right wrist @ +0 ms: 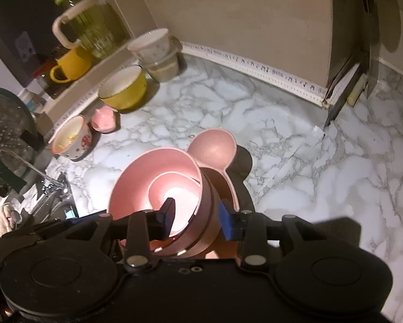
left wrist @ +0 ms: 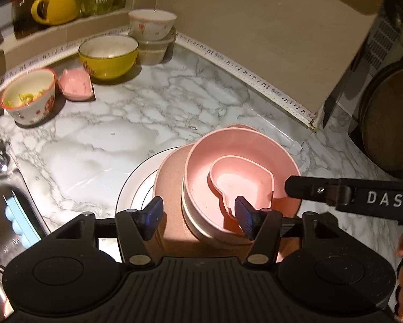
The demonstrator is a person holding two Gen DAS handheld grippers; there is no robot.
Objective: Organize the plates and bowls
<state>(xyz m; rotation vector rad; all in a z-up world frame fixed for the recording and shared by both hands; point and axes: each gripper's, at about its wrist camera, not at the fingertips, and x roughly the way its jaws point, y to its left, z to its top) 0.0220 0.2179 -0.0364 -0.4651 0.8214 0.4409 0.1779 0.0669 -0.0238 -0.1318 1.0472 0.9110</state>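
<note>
A stack stands on the marble counter: a white plate [left wrist: 128, 188], a pink mouse-eared plate [left wrist: 169, 172] on it, then a pink bowl [left wrist: 201, 172] with a small pink heart-shaped dish [left wrist: 241, 177] inside. My left gripper [left wrist: 198, 215] is open; its right finger [left wrist: 243, 215] reaches over the bowl's near rim, beside the heart dish. My right gripper [right wrist: 197, 216] straddles the right wall of the pink bowl [right wrist: 137, 180], one finger inside by the heart dish [right wrist: 180, 188], one outside. Whether it pinches the wall is unclear. Its finger also shows in the left wrist view [left wrist: 309, 188].
Along the back wall stand a yellow bowl [left wrist: 107, 56], a small pink dish [left wrist: 75, 84], a red-rimmed patterned bowl [left wrist: 29, 97] and a white bowl on plastic containers [left wrist: 153, 27]. A sink [left wrist: 2, 215] lies at the left. A knife [right wrist: 338, 102] leans at the right.
</note>
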